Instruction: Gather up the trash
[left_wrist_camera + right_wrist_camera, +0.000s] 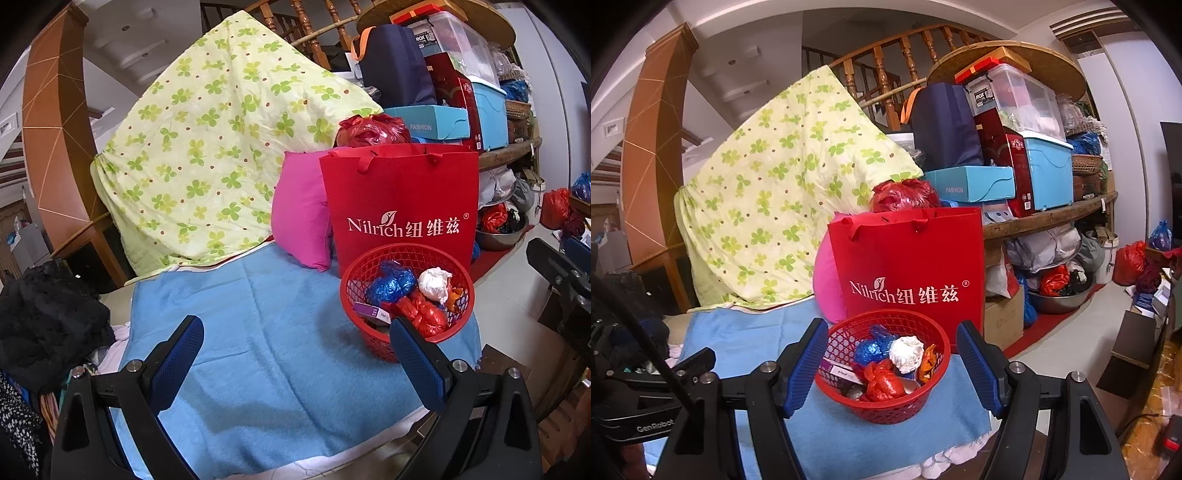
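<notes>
Jaws of both the left gripper (pixel 295 354) and right gripper (pixel 892 363) stand wide apart, holding nothing. Round red plastic mesh basket (pixel 849 336) of crumpled trash sits between the right jaws, at the blue towel's (pixel 258 332) right edge.

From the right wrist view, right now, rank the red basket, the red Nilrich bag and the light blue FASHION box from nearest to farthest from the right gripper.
1. Red basket: between the open jaws of the right gripper.
2. Red Nilrich bag: upright right behind the basket.
3. FASHION box: on the shelf behind the bag, upper right.
</notes>
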The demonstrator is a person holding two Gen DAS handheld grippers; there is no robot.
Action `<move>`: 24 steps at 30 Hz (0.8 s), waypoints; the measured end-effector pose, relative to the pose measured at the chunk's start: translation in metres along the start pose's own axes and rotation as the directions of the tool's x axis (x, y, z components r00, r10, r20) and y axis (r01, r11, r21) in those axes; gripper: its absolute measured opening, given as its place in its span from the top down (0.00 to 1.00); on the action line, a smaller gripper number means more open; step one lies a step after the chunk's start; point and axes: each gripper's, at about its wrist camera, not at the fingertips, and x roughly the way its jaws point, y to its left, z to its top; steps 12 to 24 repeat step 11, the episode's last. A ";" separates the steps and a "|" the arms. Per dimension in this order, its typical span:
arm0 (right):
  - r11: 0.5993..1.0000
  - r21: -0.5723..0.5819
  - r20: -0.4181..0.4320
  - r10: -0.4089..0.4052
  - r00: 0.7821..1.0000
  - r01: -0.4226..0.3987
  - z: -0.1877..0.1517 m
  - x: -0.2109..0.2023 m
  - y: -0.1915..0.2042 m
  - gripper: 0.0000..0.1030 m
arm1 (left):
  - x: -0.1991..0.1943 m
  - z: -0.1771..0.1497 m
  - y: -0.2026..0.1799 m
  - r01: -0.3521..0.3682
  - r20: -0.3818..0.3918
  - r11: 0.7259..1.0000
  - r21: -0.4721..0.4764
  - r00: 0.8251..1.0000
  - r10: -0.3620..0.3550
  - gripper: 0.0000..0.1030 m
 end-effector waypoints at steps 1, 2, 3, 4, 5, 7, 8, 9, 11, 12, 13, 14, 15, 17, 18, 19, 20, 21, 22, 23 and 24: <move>1.000 0.000 -0.003 -0.004 1.000 0.004 0.000 0.005 0.001 0.27 | 0.004 0.001 0.001 0.001 -0.002 1.000 0.000 1.000 -0.001 0.02; 1.000 -0.003 -0.006 -0.010 1.000 0.010 0.001 0.010 0.002 0.27 | 0.008 0.002 0.001 0.006 -0.004 1.000 -0.002 1.000 -0.006 0.02; 1.000 -0.005 -0.009 -0.014 1.000 0.014 0.000 0.015 0.002 0.27 | 0.011 0.003 0.001 0.011 -0.005 1.000 -0.002 1.000 -0.011 0.02; 1.000 -0.007 -0.012 -0.018 1.000 0.018 0.000 0.019 0.003 0.27 | 0.015 0.004 0.003 0.016 -0.005 1.000 -0.003 1.000 -0.016 0.02; 1.000 -0.011 -0.015 -0.022 1.000 0.022 0.000 0.024 0.005 0.27 | 0.019 0.005 0.003 0.018 -0.006 1.000 -0.004 1.000 -0.018 0.02; 0.999 -0.018 -0.020 -0.032 0.999 0.032 0.000 0.033 0.007 0.27 | 0.026 0.005 0.005 0.034 -0.004 0.999 -0.008 0.999 -0.034 0.02; 0.999 -0.021 -0.023 -0.035 0.999 0.035 0.000 0.037 0.009 0.27 | 0.029 0.004 0.006 0.037 -0.002 0.999 -0.010 0.999 -0.037 0.02; 0.999 -0.025 -0.026 -0.037 0.999 0.037 0.000 0.042 0.012 0.27 | 0.035 0.003 0.010 0.037 -0.004 0.999 -0.016 0.999 -0.038 0.02; 0.999 -0.039 -0.038 -0.030 0.999 0.029 -0.001 0.052 0.020 0.27 | 0.046 -0.002 0.019 0.045 -0.022 0.999 -0.030 0.999 -0.046 0.02; 0.999 -0.039 -0.038 -0.030 0.999 0.029 -0.001 0.052 0.020 0.27 | 0.046 -0.002 0.019 0.045 -0.022 0.999 -0.030 0.999 -0.046 0.02; 0.999 -0.039 -0.038 -0.030 0.999 0.029 -0.001 0.052 0.020 0.27 | 0.046 -0.002 0.019 0.045 -0.022 0.999 -0.030 0.999 -0.046 0.02; 0.999 -0.039 -0.038 -0.030 0.999 0.029 -0.001 0.052 0.020 0.27 | 0.046 -0.002 0.019 0.045 -0.022 0.999 -0.030 0.999 -0.046 0.02; 0.999 -0.039 -0.038 -0.030 0.999 0.029 -0.001 0.052 0.020 0.27 | 0.046 -0.002 0.019 0.045 -0.022 0.999 -0.030 0.999 -0.046 0.02; 0.999 -0.039 -0.038 -0.030 0.999 0.029 -0.001 0.052 0.020 0.27 | 0.046 -0.002 0.019 0.045 -0.022 0.999 -0.030 0.999 -0.046 0.02; 0.999 -0.039 -0.038 -0.030 0.999 0.029 -0.001 0.052 0.020 0.27 | 0.046 -0.002 0.019 0.045 -0.022 0.999 -0.030 0.999 -0.046 0.02; 0.999 -0.039 -0.038 -0.030 0.999 0.029 -0.001 0.052 0.020 0.27 | 0.046 -0.002 0.019 0.045 -0.022 0.999 -0.030 0.999 -0.046 0.02; 0.999 -0.039 -0.038 -0.030 0.999 0.029 -0.001 0.052 0.020 0.27 | 0.046 -0.002 0.019 0.045 -0.022 0.999 -0.030 0.999 -0.046 0.02; 0.999 -0.039 -0.038 -0.030 0.999 0.029 -0.001 0.052 0.020 0.27 | 0.046 -0.002 0.019 0.045 -0.022 0.999 -0.030 0.999 -0.046 0.02; 0.999 -0.039 -0.038 -0.030 0.999 0.029 -0.001 0.052 0.020 0.27 | 0.046 -0.002 0.019 0.045 -0.022 0.999 -0.030 0.999 -0.046 0.02; 0.999 -0.039 -0.038 -0.030 0.999 0.029 -0.001 0.052 0.020 0.27 | 0.046 -0.002 0.019 0.045 -0.022 0.999 -0.030 0.999 -0.046 0.02; 0.999 -0.039 -0.038 -0.030 0.999 0.029 -0.001 0.052 0.020 0.27 | 0.046 -0.002 0.019 0.045 -0.022 0.999 -0.030 0.999 -0.046 0.02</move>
